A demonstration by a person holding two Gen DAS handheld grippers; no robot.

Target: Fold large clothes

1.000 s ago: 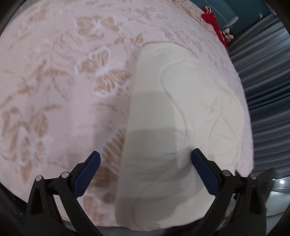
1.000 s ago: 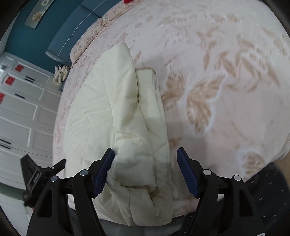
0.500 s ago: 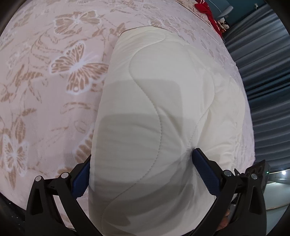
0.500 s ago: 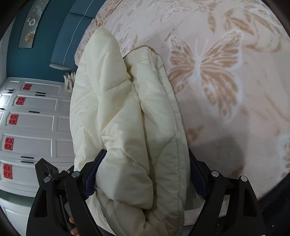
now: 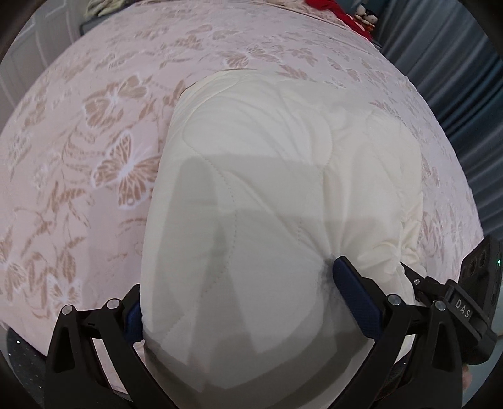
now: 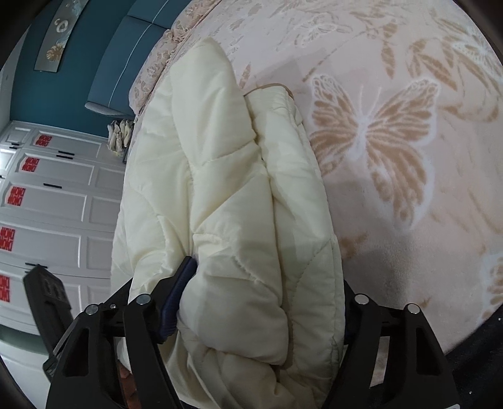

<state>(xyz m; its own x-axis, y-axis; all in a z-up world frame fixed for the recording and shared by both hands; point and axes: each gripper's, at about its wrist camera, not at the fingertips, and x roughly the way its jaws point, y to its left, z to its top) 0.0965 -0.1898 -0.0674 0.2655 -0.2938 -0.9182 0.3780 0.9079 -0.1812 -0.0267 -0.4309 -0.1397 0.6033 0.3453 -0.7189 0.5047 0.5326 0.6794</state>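
A cream quilted padded garment [image 5: 267, 195] lies folded lengthwise on a pink bed cover with tan butterflies [image 5: 94, 151]. My left gripper [image 5: 239, 302] straddles the near end of the bundle, its blue pads pressed into the fabric on both sides. My right gripper [image 6: 267, 302] also grips the near end of the same garment [image 6: 220, 195], with thick folds bulging between its fingers. Each gripper's fingertips are partly buried in the padding. The right gripper's body shows at the left wrist view's right edge [image 5: 471, 302].
The bed cover [image 6: 393, 132] spreads wide beside the garment. Grey curtains [image 5: 465, 78] hang past the bed. Red items [image 5: 330, 9] lie at the far end. White wardrobe doors with red stickers [image 6: 47, 204] and a teal headboard wall [image 6: 94, 63] stand on the other side.
Both grippers moved forward onto the near end of the garment and closed on it. The bundle has bunched up and lifted between the fingers.
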